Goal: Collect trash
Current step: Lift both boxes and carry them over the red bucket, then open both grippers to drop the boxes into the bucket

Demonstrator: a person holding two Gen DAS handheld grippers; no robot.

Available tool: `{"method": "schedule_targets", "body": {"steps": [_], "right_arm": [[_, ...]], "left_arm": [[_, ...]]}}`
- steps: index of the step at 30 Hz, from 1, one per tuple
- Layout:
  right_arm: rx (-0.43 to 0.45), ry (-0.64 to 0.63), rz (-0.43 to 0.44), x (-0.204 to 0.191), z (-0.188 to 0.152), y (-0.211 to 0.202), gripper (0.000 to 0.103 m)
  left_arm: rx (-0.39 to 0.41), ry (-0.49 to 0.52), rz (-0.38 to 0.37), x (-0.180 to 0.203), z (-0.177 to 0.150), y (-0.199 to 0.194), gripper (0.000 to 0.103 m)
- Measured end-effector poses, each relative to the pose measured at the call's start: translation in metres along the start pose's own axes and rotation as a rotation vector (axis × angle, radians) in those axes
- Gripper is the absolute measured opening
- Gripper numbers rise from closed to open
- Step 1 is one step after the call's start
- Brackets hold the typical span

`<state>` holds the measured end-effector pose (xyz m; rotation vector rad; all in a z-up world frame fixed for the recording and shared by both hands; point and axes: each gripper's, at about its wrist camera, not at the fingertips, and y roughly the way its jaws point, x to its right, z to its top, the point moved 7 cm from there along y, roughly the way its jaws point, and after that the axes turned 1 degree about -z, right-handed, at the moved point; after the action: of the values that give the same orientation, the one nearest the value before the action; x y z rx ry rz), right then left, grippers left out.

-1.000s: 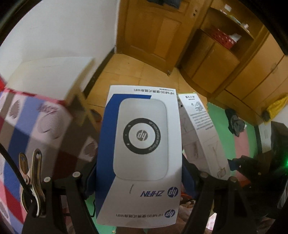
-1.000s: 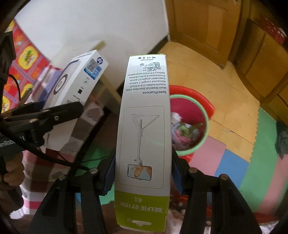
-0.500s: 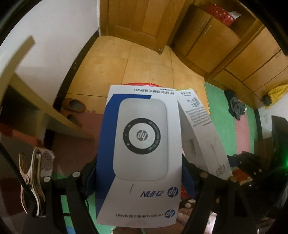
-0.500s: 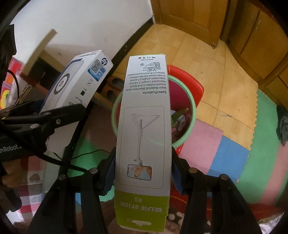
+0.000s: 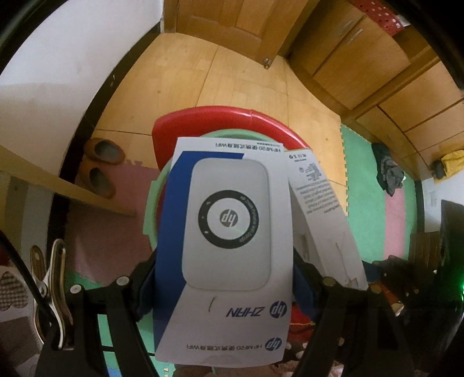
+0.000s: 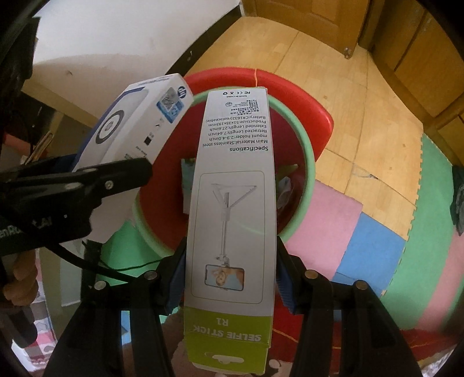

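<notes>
Foam mats [image 6: 374, 240] in pink, blue and green cover the near part of the floor, giving way to pale wooden boards [image 5: 246, 78] farther off. Closest in, the left gripper [image 5: 223, 278] pinches a white and blue HP box [image 5: 226, 252] by its two side faces, blue pads pressed against the cardboard, the box pointing away from the hand. Just beside it the right gripper [image 6: 229, 272] clamps a long, narrow selfie stick box [image 6: 232, 208] in the same way, its green-labelled end nearest the hand. Both boxes point steeply down and hang over a bin [image 6: 301, 136] that has a red body and a pale green rim; the far ends of the boxes sit above its opening, neither one touching it that I can see. Inside the bin lie some crumpled wrappers [image 6: 285, 188], too small to name. Left of the bin, by the black skirting, a pair of brown slippers [image 5: 101, 165] rests partly under the edge of a wooden board [image 5: 58, 185]. Farther back stand a wooden door [image 5: 226, 23] and wooden cabinets [image 5: 377, 58] along the wall.
</notes>
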<state>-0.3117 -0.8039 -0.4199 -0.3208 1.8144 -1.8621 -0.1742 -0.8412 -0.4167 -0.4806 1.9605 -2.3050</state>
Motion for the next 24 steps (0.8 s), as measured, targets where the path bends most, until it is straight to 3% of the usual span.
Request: {"method": "schedule_targets", "body": {"steps": [9,24], "right_arm": [[-0.016,-0.004,-0.002,0.002,0.002,0.018,0.054],[0.004,-0.014,-0.015,0.005,0.021,0.031,0.054]], "left_arm": [[-0.026,-0.013,0.023,-0.006,0.005,0.034,0.08],[0.002,-0.062,0.039,-0.022,0.008,0.027,0.08]]}}
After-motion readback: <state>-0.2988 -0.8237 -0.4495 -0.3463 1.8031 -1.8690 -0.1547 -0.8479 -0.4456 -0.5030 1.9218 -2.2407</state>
